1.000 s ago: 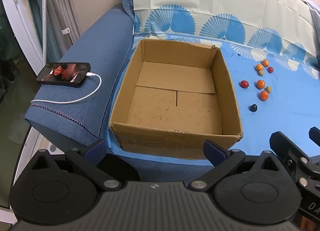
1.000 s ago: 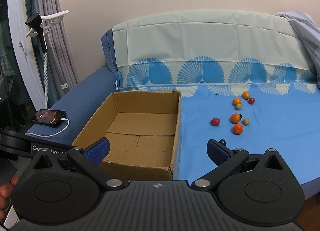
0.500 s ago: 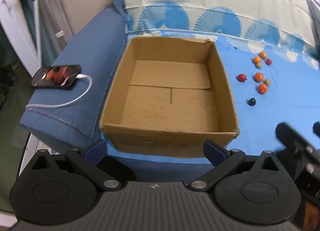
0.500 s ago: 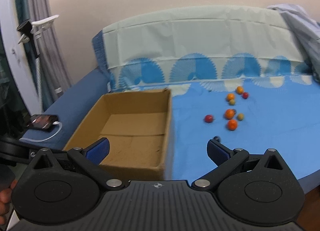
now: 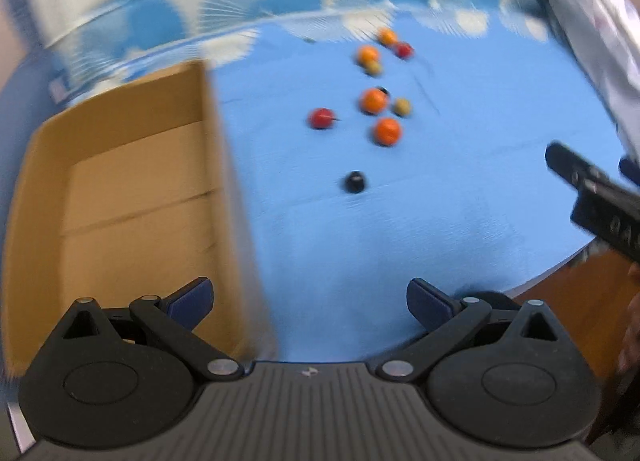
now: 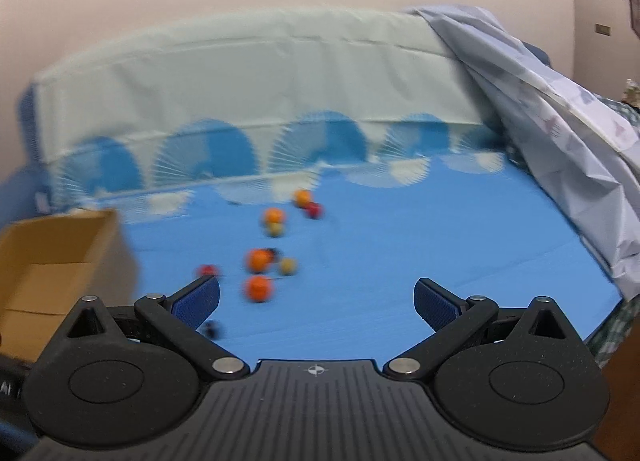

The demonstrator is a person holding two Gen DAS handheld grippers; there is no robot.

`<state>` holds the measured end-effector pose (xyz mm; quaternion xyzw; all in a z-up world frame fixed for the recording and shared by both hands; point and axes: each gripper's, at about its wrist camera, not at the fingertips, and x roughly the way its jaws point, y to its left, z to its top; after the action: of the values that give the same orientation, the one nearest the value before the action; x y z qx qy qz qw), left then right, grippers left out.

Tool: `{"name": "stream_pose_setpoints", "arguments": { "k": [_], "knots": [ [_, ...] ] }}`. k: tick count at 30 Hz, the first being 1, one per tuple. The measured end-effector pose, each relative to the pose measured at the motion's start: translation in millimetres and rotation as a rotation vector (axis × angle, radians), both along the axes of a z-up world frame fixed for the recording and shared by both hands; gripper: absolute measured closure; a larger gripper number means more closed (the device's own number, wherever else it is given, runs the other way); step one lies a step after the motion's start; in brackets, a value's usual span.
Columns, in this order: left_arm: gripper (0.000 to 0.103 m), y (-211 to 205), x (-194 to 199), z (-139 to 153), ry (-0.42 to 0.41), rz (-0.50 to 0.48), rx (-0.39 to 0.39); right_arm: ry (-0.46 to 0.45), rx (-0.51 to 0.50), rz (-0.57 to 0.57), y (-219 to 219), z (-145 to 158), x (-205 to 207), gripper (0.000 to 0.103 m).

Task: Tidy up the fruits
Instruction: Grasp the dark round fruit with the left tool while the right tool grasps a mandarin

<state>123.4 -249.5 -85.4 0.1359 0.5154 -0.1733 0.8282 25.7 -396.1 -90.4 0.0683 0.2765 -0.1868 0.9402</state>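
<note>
A home living room: a sofa [image 6: 400, 261] draped in a blue sheet [image 5: 400, 221] printed with pale fan shapes, its backrest covered in the same cloth, stands against a plain beige wall [image 6: 280, 1]. A crumpled light bedsheet [image 6: 540, 101] hangs over one end. Small fruits [image 5: 374, 101] and an open cardboard box [image 5: 132, 181] rest on the seat; a wooden floor [image 5: 568, 293] shows below its edge.
</note>
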Motion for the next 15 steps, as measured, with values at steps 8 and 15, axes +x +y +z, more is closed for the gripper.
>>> {"name": "stream_pose_setpoints", "arguments": {
  "k": [8, 15],
  "knots": [
    [0.0, -60, 105, -98, 0.096, 0.012, 0.064, 0.204, 0.111, 0.059, -72, -97, 95, 0.0],
    [0.001, -68, 158, -151, 0.132, 0.01, 0.128, 0.286, 0.262, 0.191, -66, -155, 174, 0.001]
  ]
}}
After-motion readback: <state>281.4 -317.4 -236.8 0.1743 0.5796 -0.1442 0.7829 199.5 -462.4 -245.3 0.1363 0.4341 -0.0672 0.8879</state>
